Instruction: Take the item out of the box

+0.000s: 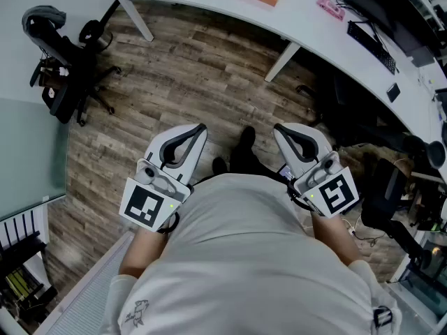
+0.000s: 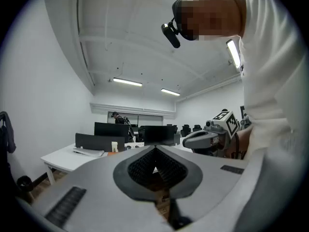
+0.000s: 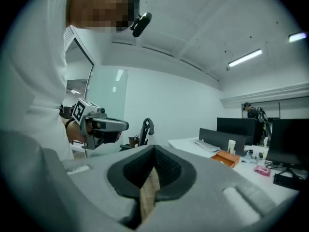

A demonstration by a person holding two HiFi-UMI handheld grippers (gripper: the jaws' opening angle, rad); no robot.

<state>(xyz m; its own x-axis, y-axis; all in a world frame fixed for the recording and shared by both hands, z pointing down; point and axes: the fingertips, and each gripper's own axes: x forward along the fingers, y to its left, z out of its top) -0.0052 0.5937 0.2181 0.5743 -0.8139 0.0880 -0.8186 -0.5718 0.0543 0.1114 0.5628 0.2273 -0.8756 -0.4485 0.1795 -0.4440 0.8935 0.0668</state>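
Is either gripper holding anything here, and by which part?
Nothing is held. The left gripper and the right gripper are both shut with nothing between their jaws.

Matt wood-grain plank floor, smooth white desk, matt grey plastic left gripper, cloth shirt

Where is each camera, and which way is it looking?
Head view: on the person's head, looking down at the wood floor; shows shirt, forearms, left gripper, right gripper.
Left gripper view: on that gripper, facing the desks; shows its shut fingers, shirt.
Right gripper view: on that gripper, facing desks too; shut fingers, shirt.
Shared: each gripper view sees the other gripper.
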